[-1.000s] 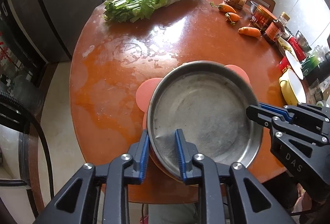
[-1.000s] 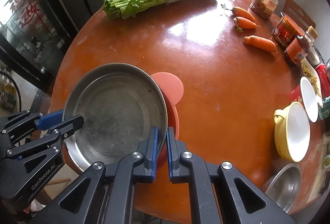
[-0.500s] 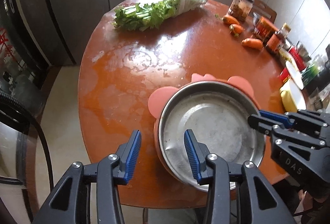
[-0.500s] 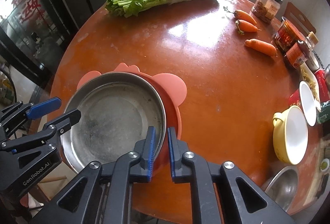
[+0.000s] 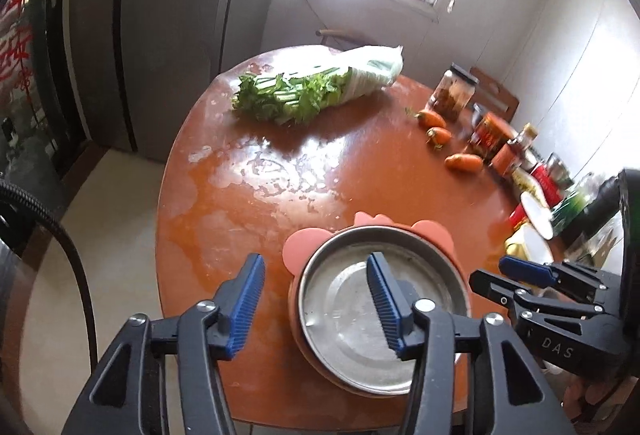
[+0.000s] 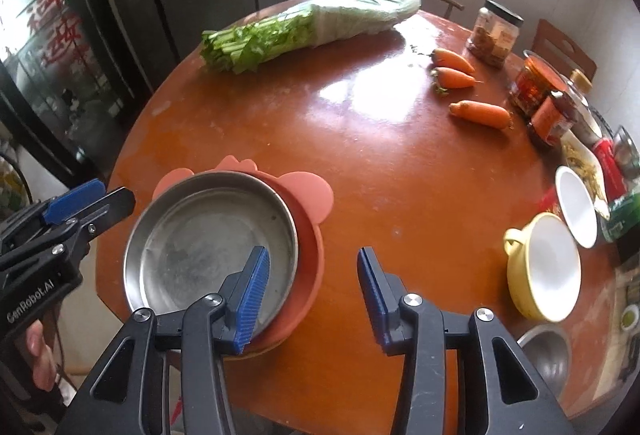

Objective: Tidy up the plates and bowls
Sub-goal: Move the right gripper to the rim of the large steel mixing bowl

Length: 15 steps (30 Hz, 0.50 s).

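The steel plate (image 6: 208,235) sits nested in the pink plate (image 6: 310,195) at the worktop's (image 6: 360,155) near edge — left gripper (image 5: 316,299) and right gripper (image 6: 312,287) hover above, jaws opening, gripping nothing.

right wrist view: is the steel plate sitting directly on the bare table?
No, the steel plate rests inside the pink eared plate, which lies between it and the round table.
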### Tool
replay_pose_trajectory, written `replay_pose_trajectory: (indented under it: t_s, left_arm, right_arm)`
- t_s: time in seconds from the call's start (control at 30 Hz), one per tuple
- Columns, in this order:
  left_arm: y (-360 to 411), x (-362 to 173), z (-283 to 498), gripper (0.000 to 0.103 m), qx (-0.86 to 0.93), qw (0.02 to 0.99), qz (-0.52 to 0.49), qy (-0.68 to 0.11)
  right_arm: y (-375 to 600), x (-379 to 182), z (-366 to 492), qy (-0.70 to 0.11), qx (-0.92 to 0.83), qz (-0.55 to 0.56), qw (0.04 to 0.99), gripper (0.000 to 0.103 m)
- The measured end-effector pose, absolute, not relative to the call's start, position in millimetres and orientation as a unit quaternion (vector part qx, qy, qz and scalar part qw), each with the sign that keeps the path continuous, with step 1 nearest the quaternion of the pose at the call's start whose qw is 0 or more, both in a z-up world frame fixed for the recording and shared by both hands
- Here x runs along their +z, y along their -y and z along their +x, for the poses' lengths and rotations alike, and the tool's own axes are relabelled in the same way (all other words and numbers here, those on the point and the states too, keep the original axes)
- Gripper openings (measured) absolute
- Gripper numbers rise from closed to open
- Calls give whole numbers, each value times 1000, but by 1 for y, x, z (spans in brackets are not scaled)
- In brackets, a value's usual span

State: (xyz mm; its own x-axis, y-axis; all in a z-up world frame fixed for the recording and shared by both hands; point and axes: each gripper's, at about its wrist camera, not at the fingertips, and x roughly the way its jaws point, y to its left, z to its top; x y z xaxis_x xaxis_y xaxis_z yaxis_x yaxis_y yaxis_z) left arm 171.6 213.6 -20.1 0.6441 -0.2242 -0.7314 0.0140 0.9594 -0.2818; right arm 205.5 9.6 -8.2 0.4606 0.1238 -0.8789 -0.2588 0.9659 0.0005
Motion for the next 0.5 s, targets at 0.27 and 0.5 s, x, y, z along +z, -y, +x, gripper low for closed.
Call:
replay_pose_trajectory:
  t_s: [0.27, 0.5]
  left_arm:
    - [-176, 2, 142, 60, -58, 924, -51, -375]
    - [-134, 21, 114, 60, -112, 923, -46, -365]
  right_arm:
    - [14, 22, 171, -467, 118, -31, 876, 47]
    - [39, 48, 138, -434, 118, -12, 893, 48]
